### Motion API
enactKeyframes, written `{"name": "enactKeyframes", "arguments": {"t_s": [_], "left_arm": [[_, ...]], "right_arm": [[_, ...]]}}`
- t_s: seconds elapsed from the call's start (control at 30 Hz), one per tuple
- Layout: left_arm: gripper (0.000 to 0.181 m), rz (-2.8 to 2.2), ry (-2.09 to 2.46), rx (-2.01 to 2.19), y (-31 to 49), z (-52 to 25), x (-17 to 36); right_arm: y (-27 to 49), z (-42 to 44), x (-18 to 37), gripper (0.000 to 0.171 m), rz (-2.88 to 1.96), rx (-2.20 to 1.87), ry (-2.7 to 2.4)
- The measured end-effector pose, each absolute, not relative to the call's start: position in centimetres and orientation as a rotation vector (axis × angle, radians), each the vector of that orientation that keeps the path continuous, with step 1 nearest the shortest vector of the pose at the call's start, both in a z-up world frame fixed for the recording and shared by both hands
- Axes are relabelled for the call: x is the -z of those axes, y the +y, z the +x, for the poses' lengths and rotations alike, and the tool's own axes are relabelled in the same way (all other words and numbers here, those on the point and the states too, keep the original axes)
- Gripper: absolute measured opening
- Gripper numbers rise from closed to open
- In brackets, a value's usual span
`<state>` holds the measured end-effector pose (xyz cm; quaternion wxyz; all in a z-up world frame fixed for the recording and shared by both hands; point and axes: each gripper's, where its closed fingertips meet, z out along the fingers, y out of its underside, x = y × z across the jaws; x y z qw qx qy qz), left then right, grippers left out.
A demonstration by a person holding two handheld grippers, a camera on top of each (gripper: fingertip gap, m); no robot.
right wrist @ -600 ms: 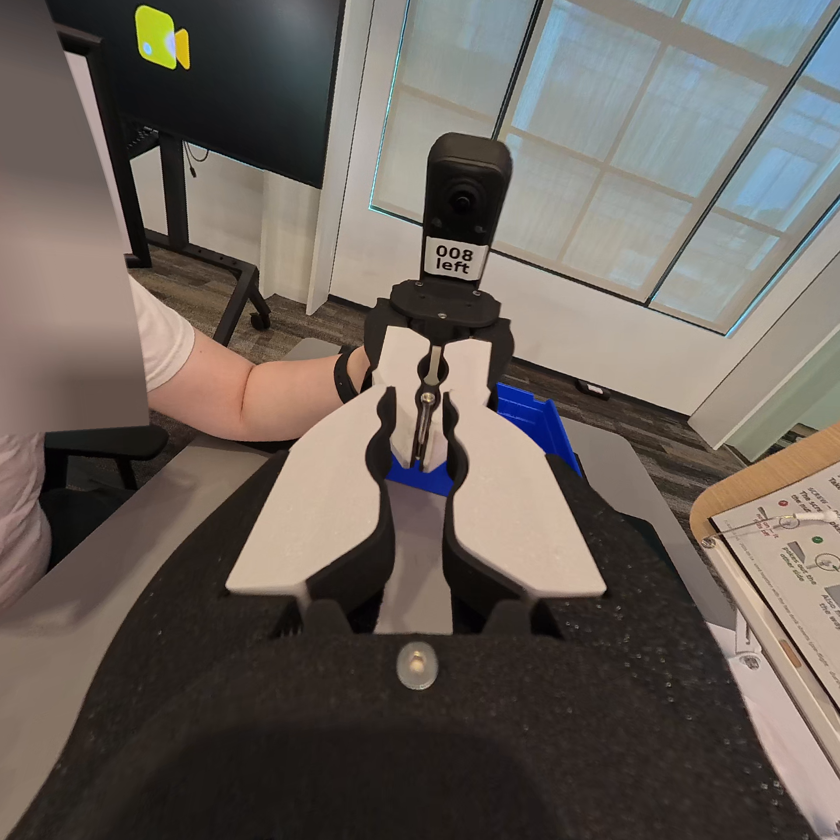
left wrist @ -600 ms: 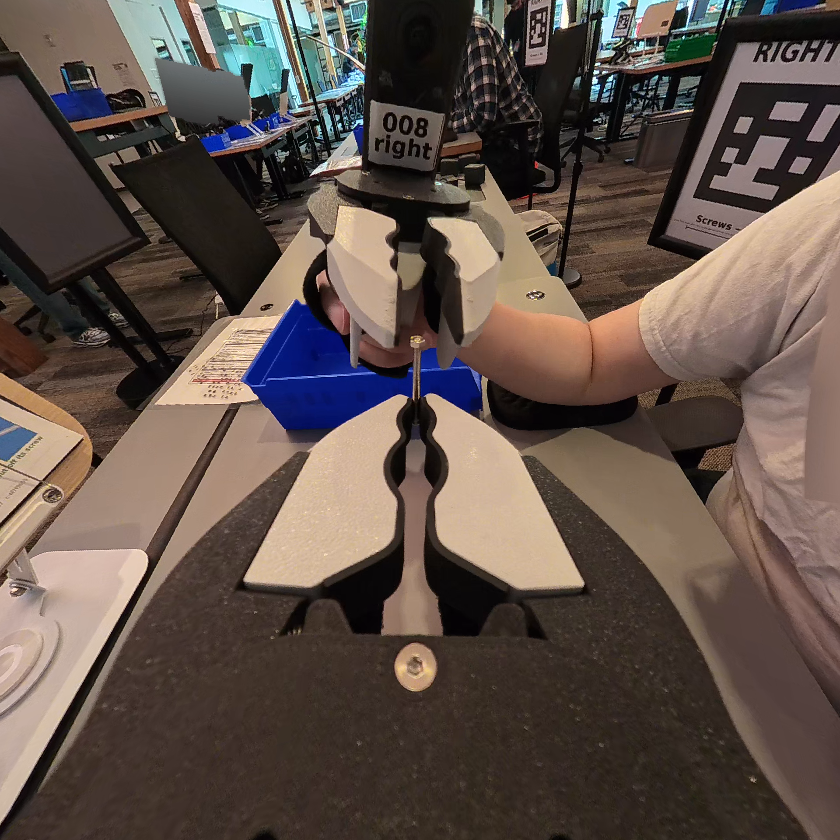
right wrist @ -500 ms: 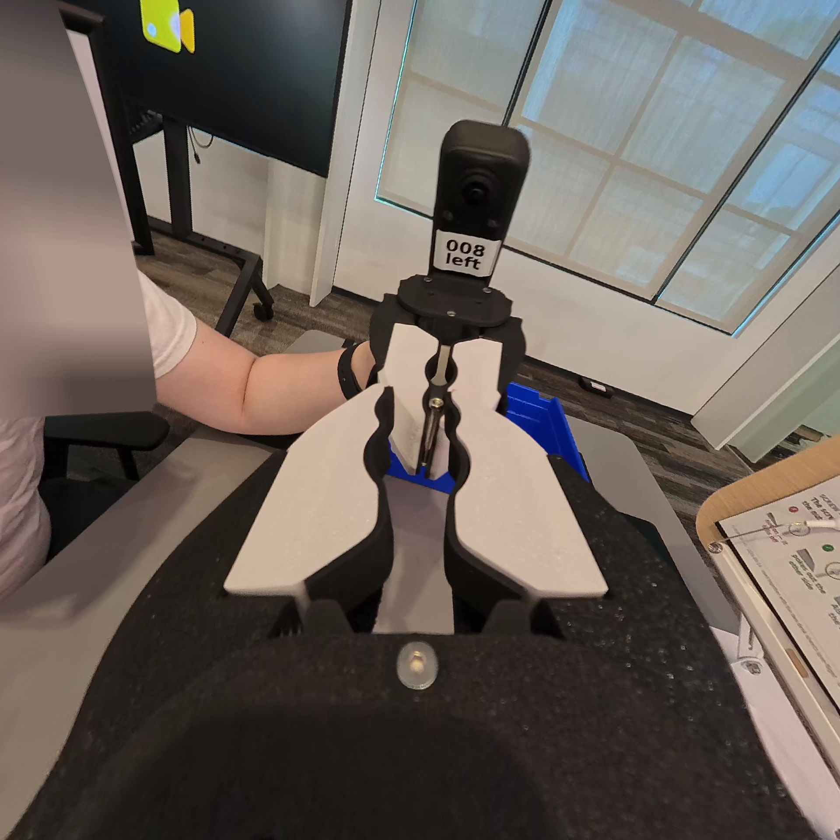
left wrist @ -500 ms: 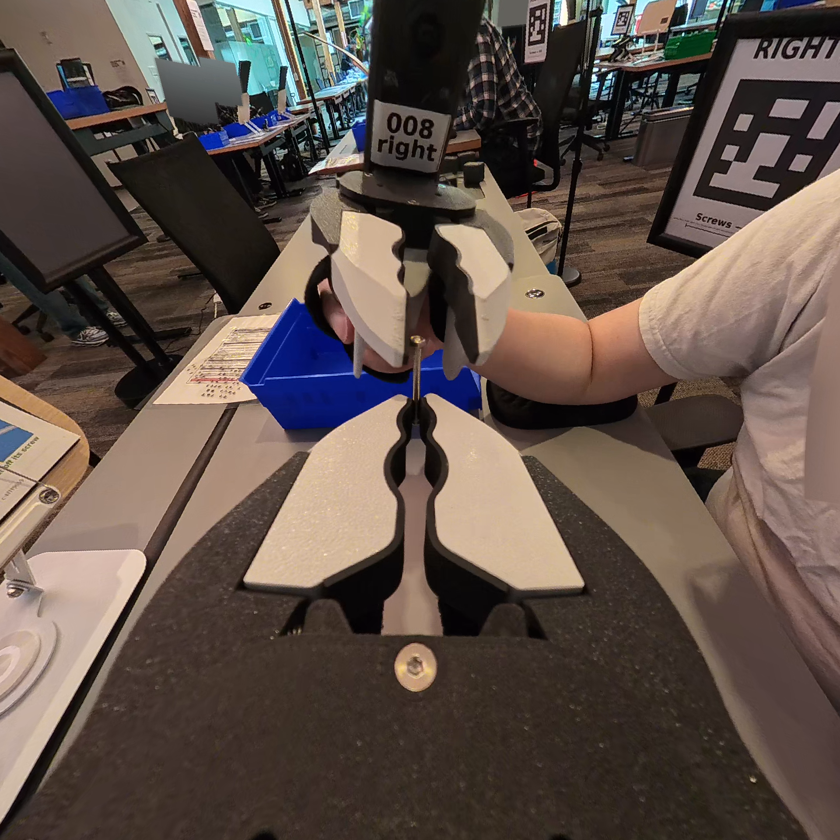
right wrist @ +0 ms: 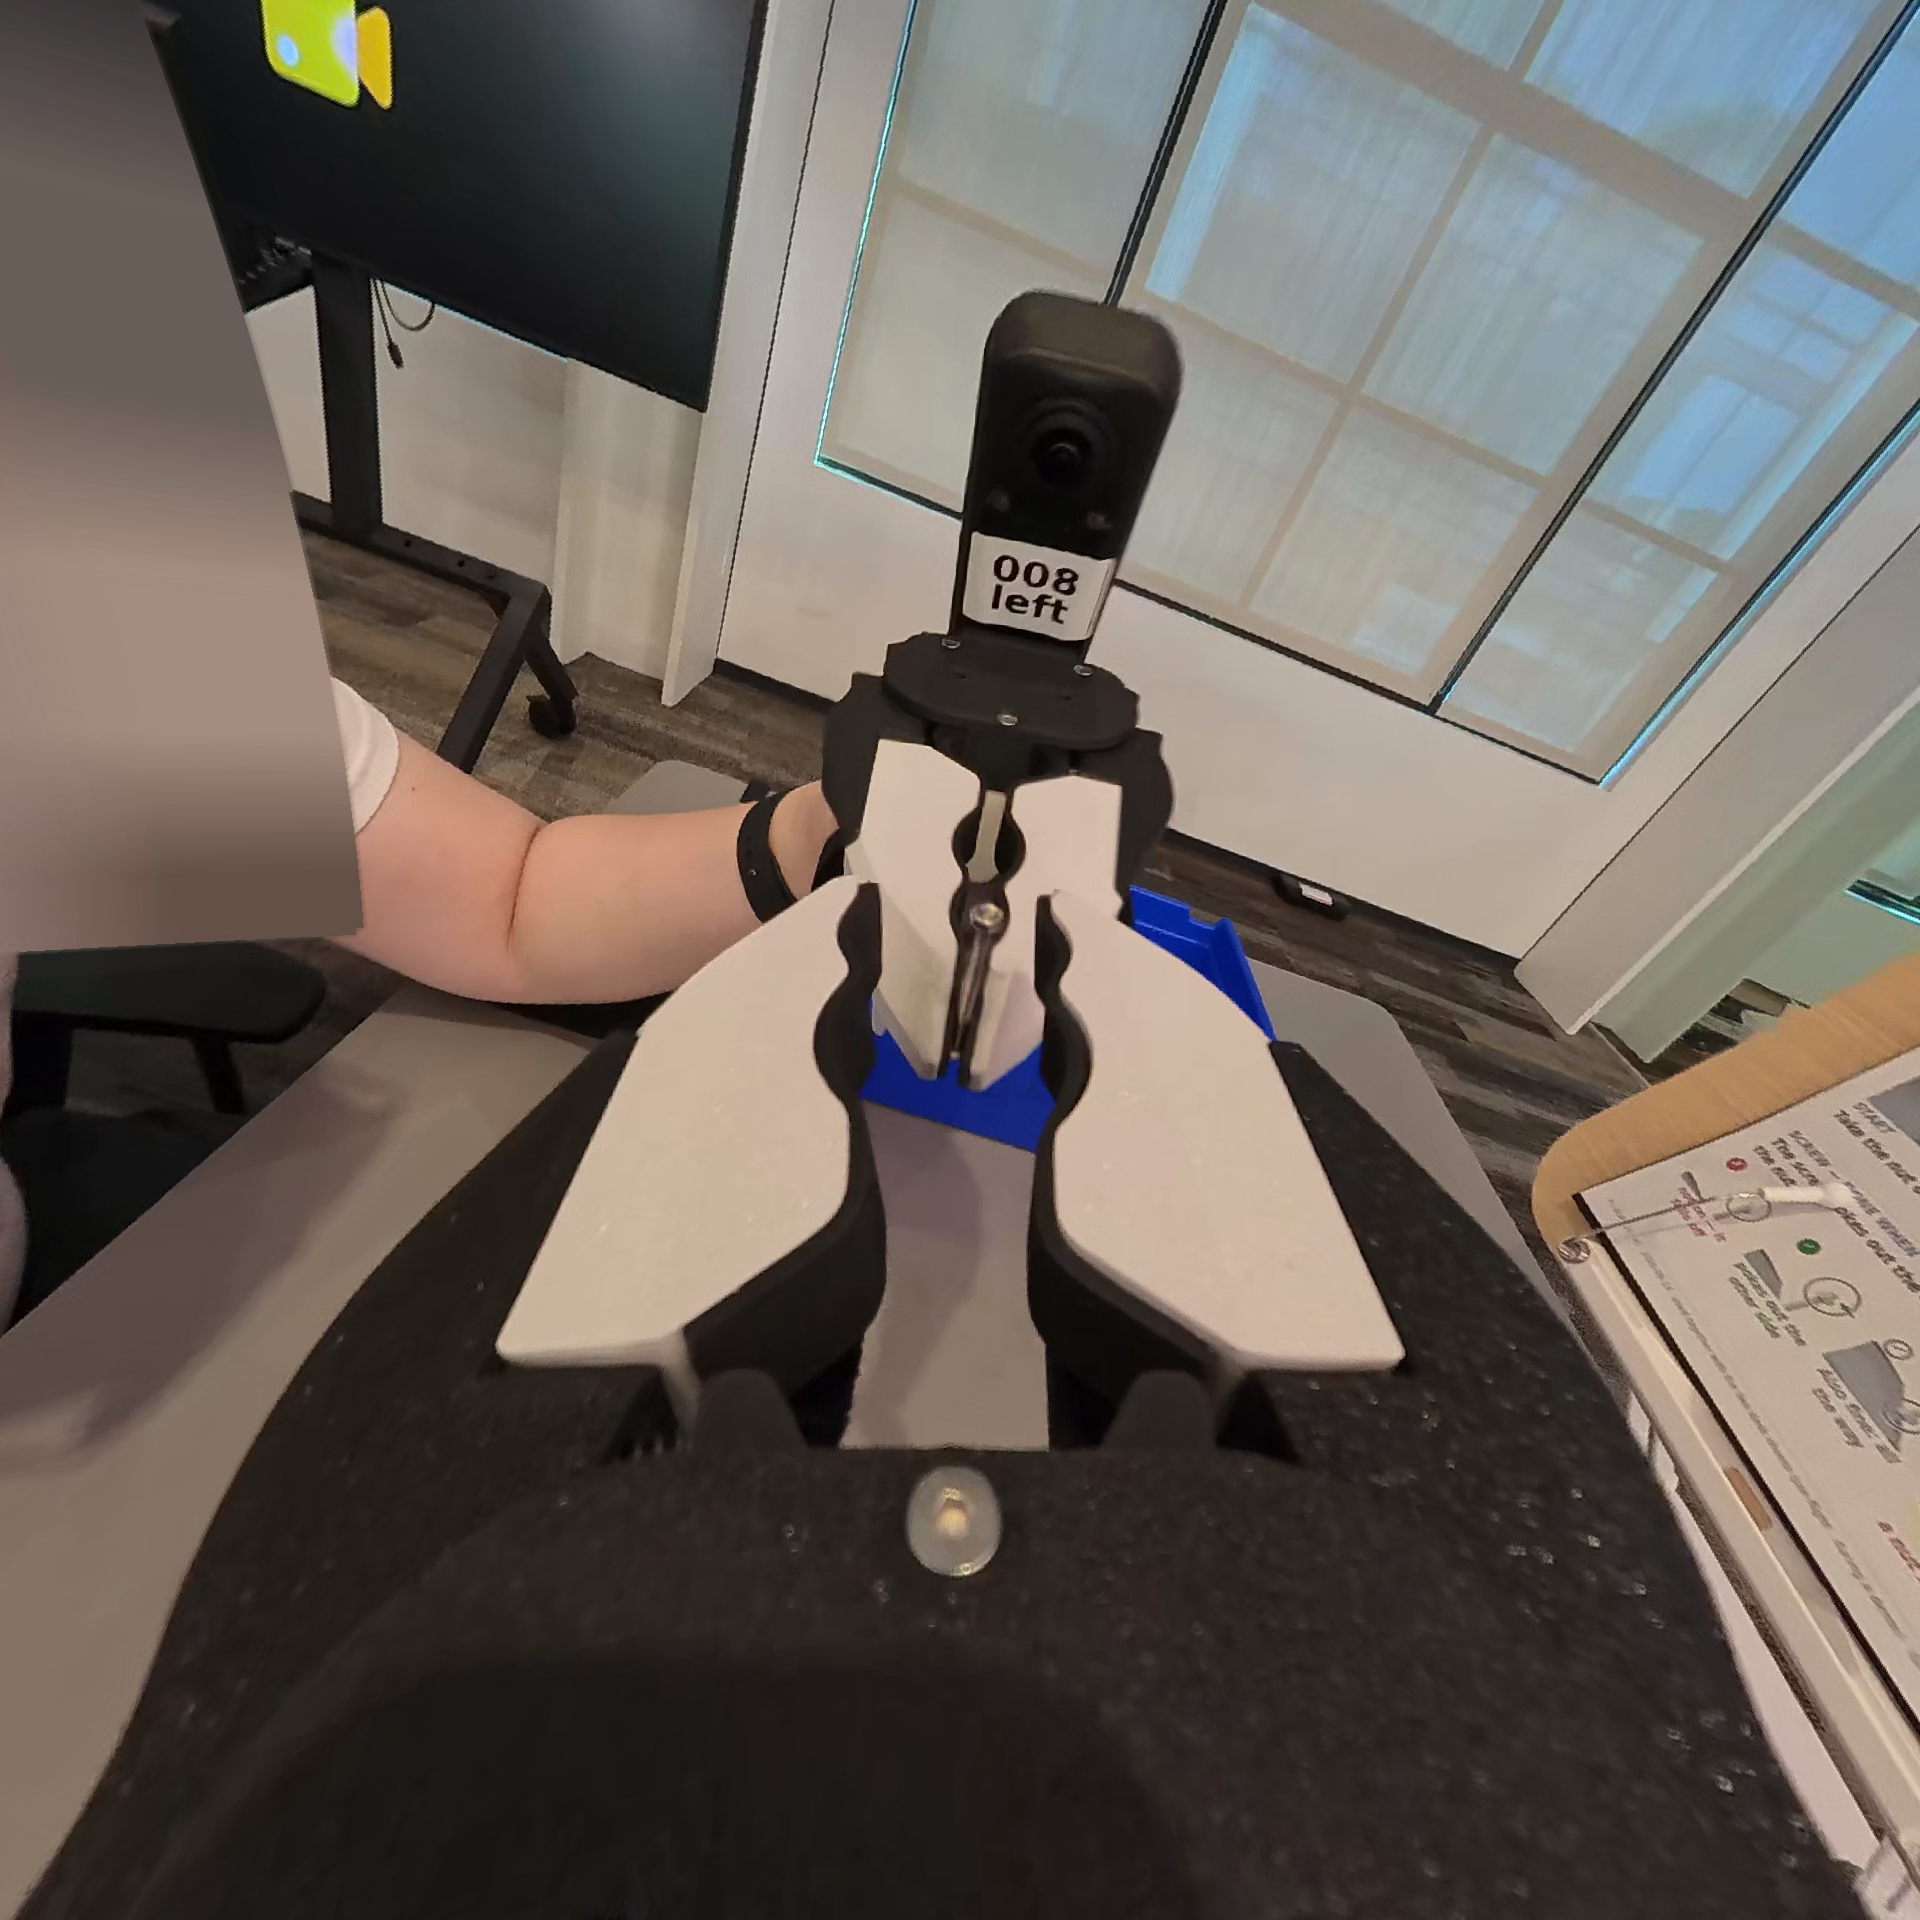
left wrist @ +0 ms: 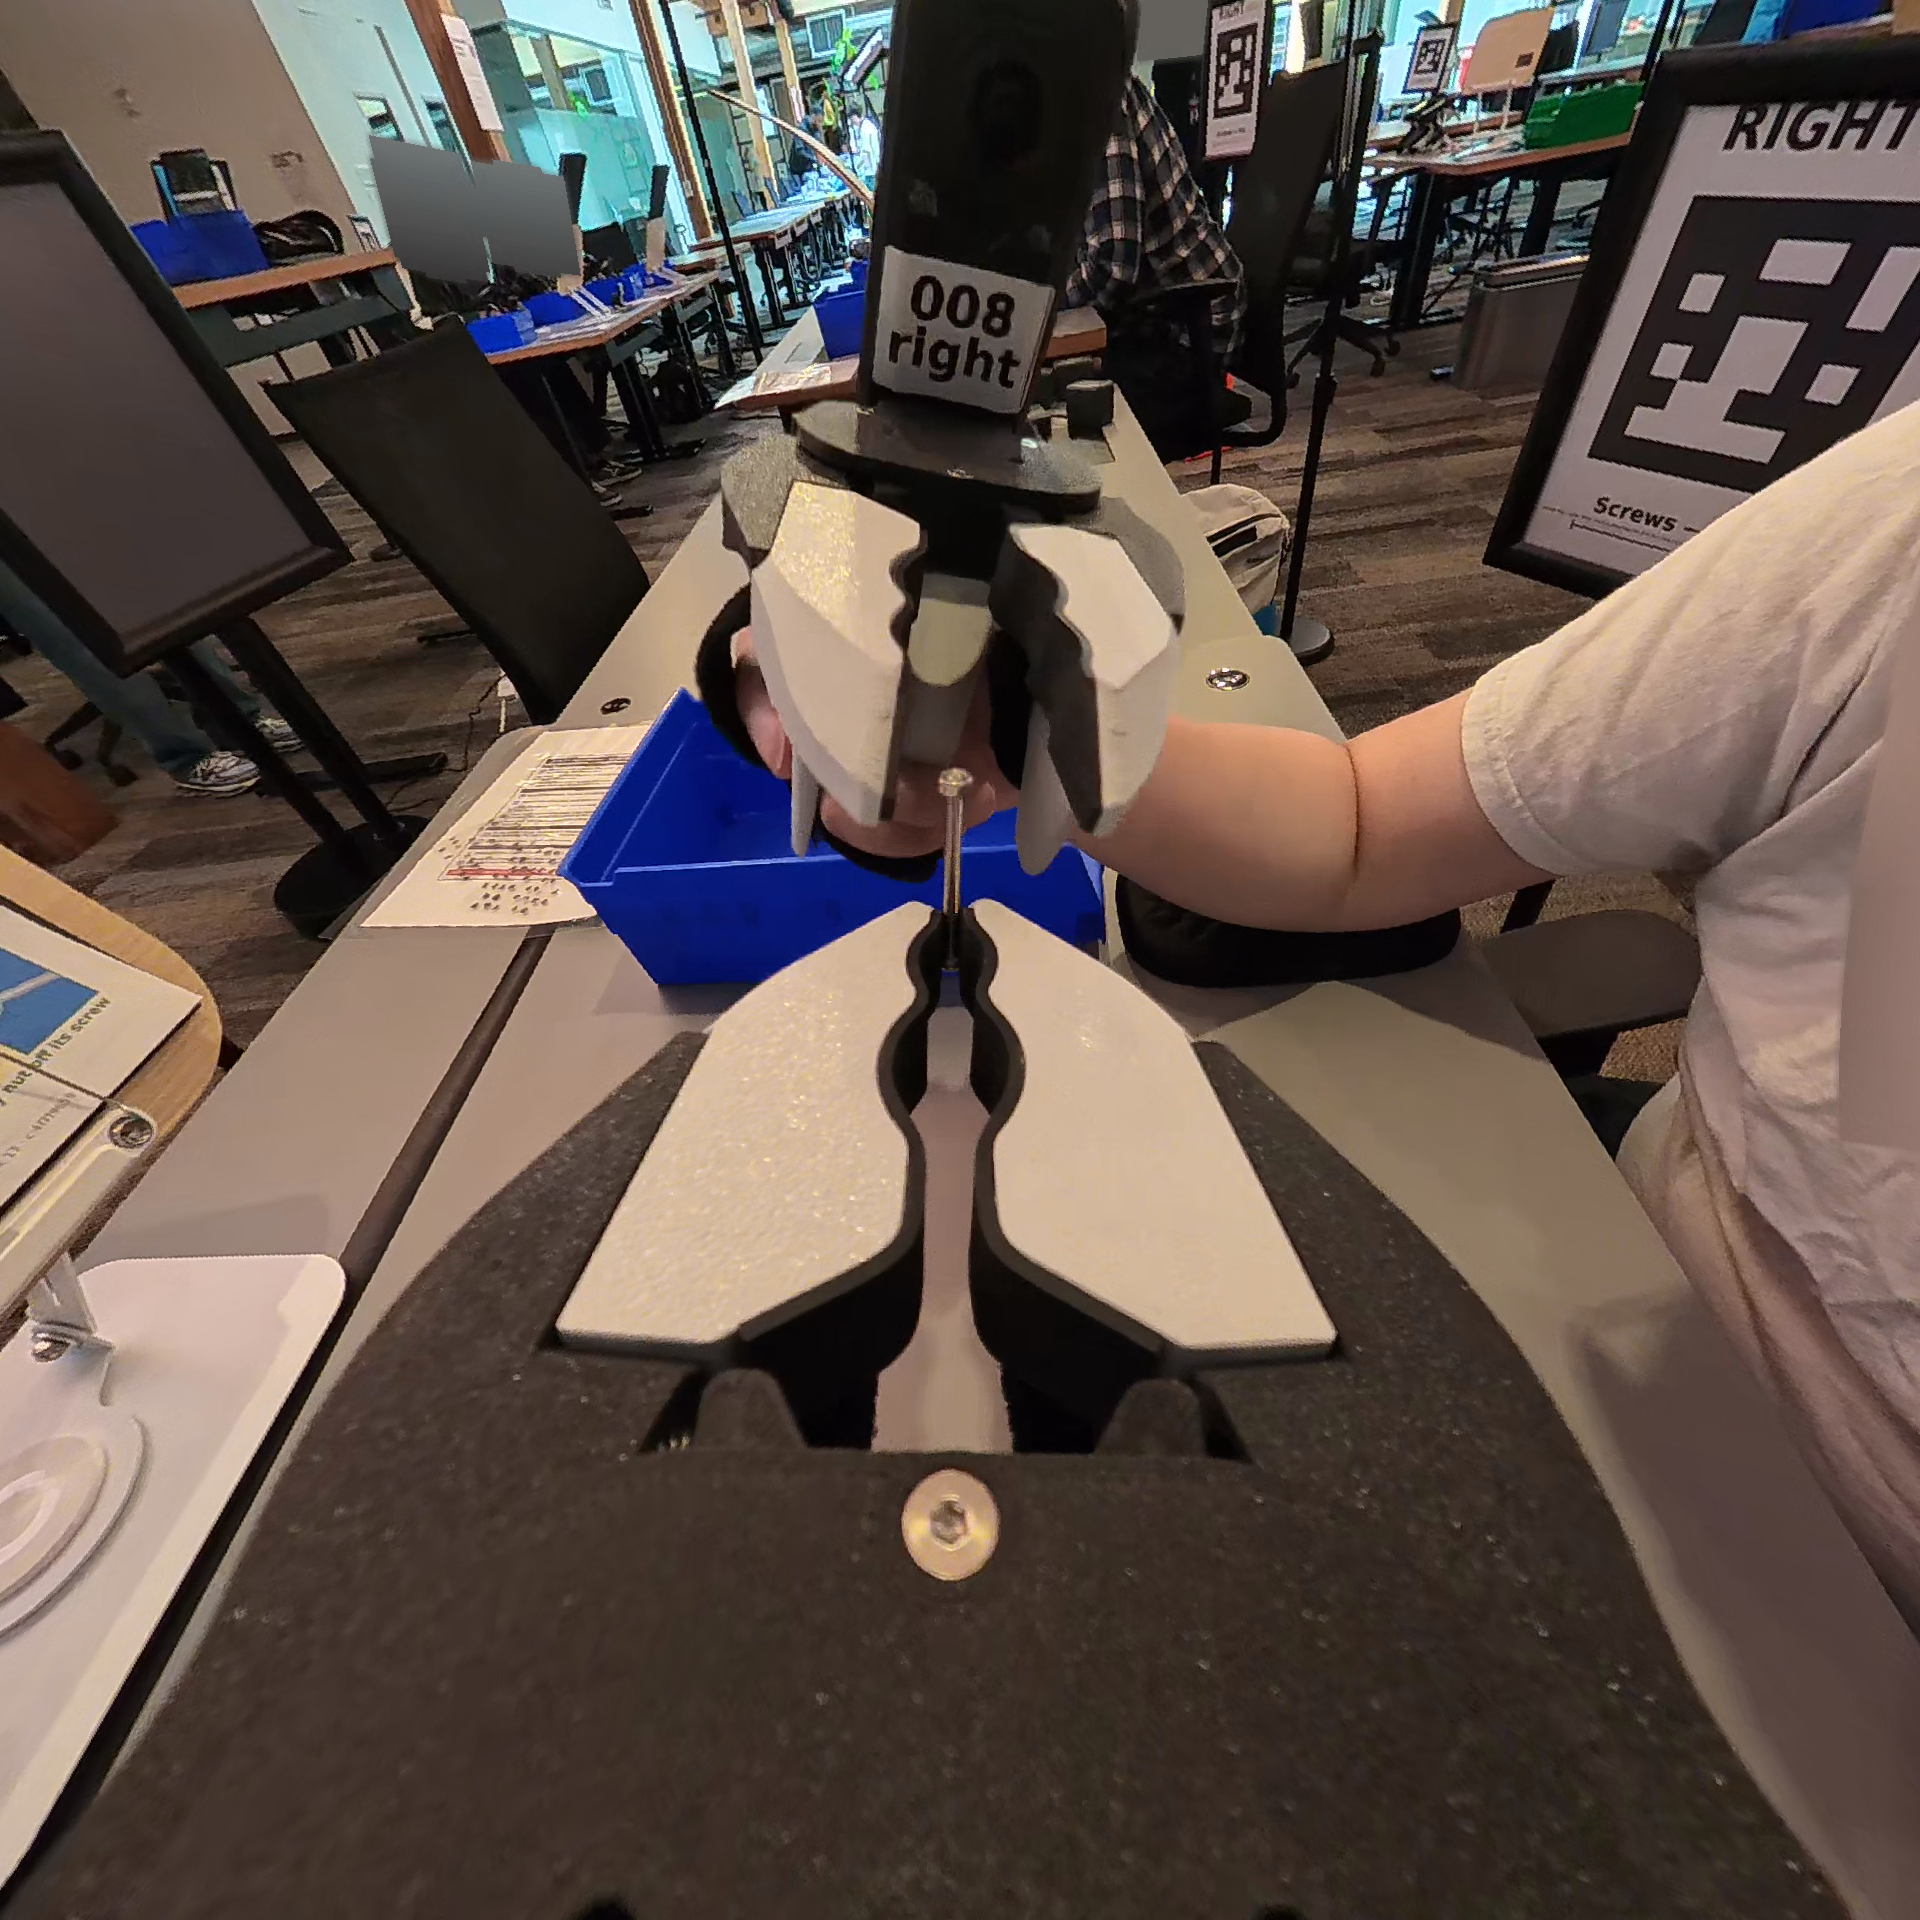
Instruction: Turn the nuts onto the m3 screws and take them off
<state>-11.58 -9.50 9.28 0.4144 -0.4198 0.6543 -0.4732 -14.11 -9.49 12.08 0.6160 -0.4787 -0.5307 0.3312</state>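
My left gripper (left wrist: 948, 928) is shut on a thin metal m3 screw (left wrist: 951, 852), pinched at the fingertips so that it stands up out of them. A small round metal end (left wrist: 954, 779) tops the screw; I cannot tell whether it is the head or a nut. My right gripper (right wrist: 951, 912) is open, with its fingers on either side of that screw end (right wrist: 982, 916) and not touching it. It faces the left gripper, and in the left wrist view its spread fingertips (left wrist: 805, 831) hang beside the screw top.
A blue bin (left wrist: 727, 894) stands on the grey table (left wrist: 1403, 1143) just behind the grippers. A printed sheet (left wrist: 530, 831) lies left of it and a black arm pad (left wrist: 1288, 935) right of it. An instruction board (right wrist: 1766, 1299) stands nearby. The person's arm (left wrist: 1299, 821) reaches across. Both grippers' tips are close together, under 4 cm apart.
My right gripper's fingers have spread a little wider around the screw end. The left gripper still holds the screw and has hardly moved.
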Motion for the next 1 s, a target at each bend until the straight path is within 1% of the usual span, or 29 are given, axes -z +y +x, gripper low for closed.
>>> {"name": "enactKeyframes", "arguments": {"t_s": [0.2,0.27,0.33,0.5,0.7,0.83,1.0], "left_arm": [[0.002,-1.063,1.634,1.175,-9.1,-11.7,-9.3],[0.002,-1.064,1.613,1.181,-8.9,-11.9,-9.7],[0.002,-1.066,1.603,1.196,-8.8,-12.1,-9.9],[0.002,-1.061,1.632,1.192,-9.3,-11.7,-9.5],[0.002,-1.074,1.603,1.172,-8.7,-11.8,-9.6],[0.002,-1.081,1.566,1.202,-8.3,-12.2,-10.3],[0.002,-1.064,1.598,1.203,-9.0,-11.6,-9.8]], "right_arm": [[-9.6,-14.3,-11.5,0.030,-1.112,-0.704,-1.268],[-9.6,-13.8,-11.8,0.025,-1.116,-0.716,-1.260],[-9.5,-13.5,-12.3,0.024,-1.106,-0.737,-1.227],[-9.3,-14.4,-12.1,0.032,-1.096,-0.727,-1.215],[-9.3,-14.5,-11.6,0.036,-1.102,-0.654,-1.253],[-9.2,-13.7,-12.3,0.031,-1.098,-0.692,-1.209],[-9.0,-14.8,-12.3,0.043,-1.083,-0.705,-1.179]]}}
